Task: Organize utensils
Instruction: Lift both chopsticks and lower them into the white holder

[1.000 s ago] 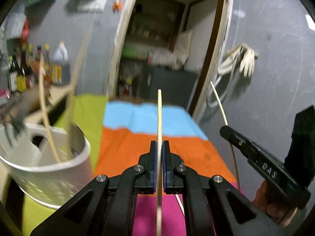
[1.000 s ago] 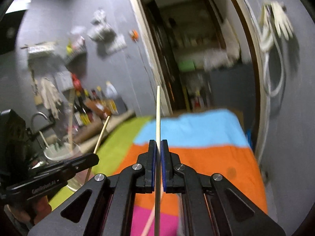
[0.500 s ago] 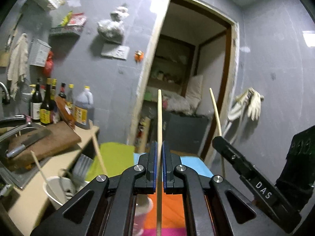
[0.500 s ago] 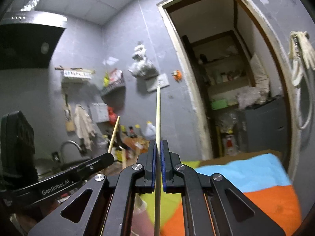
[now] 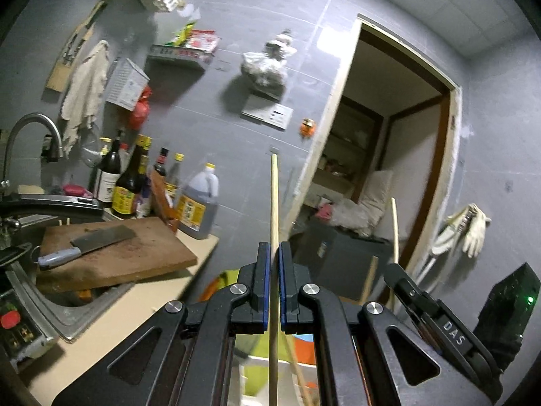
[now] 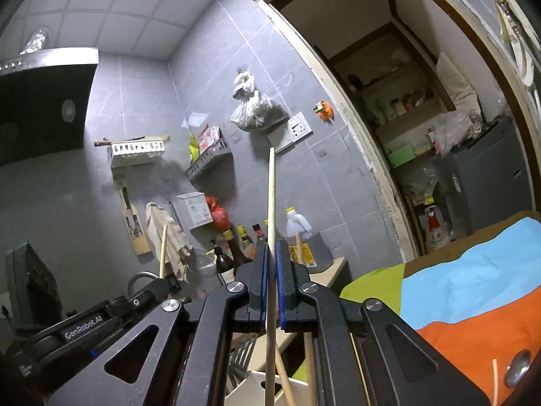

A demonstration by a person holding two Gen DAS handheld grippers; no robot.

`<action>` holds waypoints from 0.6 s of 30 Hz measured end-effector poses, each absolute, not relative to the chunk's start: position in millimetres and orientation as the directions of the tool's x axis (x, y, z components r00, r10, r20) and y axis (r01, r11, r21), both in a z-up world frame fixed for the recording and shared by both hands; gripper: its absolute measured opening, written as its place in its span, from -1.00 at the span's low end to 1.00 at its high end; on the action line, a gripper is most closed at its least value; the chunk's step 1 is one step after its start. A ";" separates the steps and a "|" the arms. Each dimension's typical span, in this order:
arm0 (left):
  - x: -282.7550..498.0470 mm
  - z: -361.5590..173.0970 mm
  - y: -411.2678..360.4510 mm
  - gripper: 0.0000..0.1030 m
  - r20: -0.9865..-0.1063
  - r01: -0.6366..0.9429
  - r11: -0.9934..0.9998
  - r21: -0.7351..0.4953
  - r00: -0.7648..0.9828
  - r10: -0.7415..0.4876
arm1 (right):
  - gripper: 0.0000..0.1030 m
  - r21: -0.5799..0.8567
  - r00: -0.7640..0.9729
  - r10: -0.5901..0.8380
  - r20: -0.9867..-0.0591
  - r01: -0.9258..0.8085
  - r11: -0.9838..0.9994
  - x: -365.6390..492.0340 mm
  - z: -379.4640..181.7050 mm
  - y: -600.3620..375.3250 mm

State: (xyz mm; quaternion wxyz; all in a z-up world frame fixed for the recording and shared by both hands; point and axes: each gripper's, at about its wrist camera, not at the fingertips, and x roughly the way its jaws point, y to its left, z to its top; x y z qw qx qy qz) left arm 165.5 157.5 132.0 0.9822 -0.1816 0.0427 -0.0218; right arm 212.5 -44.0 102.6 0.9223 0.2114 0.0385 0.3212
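My left gripper (image 5: 274,247) is shut on a wooden chopstick (image 5: 274,203) that stands upright between the blue pads. My right gripper (image 6: 269,247) is shut on a pale chopstick (image 6: 271,196), also upright. The right gripper (image 5: 422,301) shows at the right of the left wrist view, with its chopstick (image 5: 394,223) above it. The left gripper (image 6: 111,318) shows at the lower left of the right wrist view. A white utensil holder (image 6: 294,390) with several wooden sticks sits low under the right gripper; it also shows under the left gripper (image 5: 257,365).
A wooden cutting board (image 5: 111,253) with a cleaver (image 5: 91,240) lies over the sink (image 5: 67,304) at left. Sauce bottles (image 5: 135,182) line the grey tiled wall. A striped green, blue and orange cloth (image 6: 456,297) covers the table at right. A doorway (image 5: 389,176) opens ahead.
Both grippers have tilted upward with their chopsticks. The table cloth and the white holder have dropped to the bottom of both views; the wall and ceiling now fill them.
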 end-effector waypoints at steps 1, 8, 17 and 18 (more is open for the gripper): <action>167.0 130.7 160.5 -0.95 -0.072 0.023 0.934 -0.357 0.996 -0.052 | -0.94 0.407 0.795 0.603 0.066 -0.573 0.711 213.2 100.9 -40.0; 177.1 116.5 168.9 -0.95 -0.052 0.008 0.943 -0.332 0.998 -0.027 | -0.94 0.329 0.838 0.540 0.076 -0.532 0.780 209.7 87.6 -19.4; 190.2 92.7 168.2 -0.95 -0.070 -0.017 0.940 -0.340 0.997 -0.007 | -0.94 0.254 0.876 0.478 0.062 -0.477 0.841 208.4 68.0 -0.9; 191.1 90.7 168.5 -0.95 -0.074 -0.017 0.939 -0.344 0.997 -0.009 | -0.94 0.240 0.879 0.472 0.064 -0.472 0.848 206.9 65.9 1.4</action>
